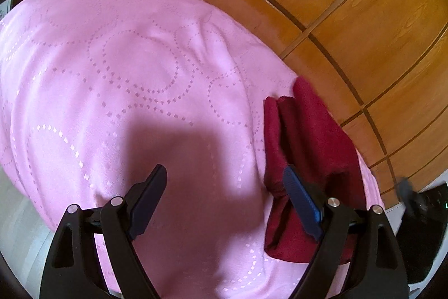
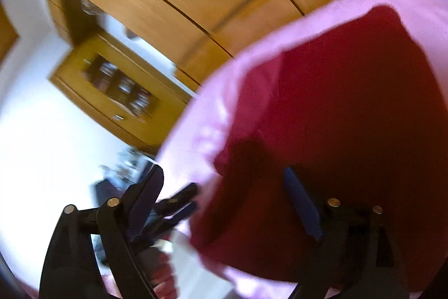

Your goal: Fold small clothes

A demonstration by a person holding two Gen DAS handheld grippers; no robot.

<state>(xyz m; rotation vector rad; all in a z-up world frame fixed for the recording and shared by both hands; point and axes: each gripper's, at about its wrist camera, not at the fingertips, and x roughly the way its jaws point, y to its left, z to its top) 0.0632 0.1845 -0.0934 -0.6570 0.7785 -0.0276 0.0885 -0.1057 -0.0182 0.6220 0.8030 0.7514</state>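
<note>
The red garment [image 1: 310, 147] lies bunched at the lower right of the pink cloth [image 1: 126, 60]; soft, light, limp, best pinched at a hem corner; left gripper [image 1: 224, 181] and right gripper [image 2: 224, 181] jaws gape wide, empty.

A dark red garment [image 1: 308, 147] lies folded into a long, narrow bundle near the edge of a pink patterned cloth [image 1: 140, 74], one hemmed end bunched and rounded (the fabric looks soft, slightly fuzzy), its layers stacked lengthwise with a crease showing between them.
</note>
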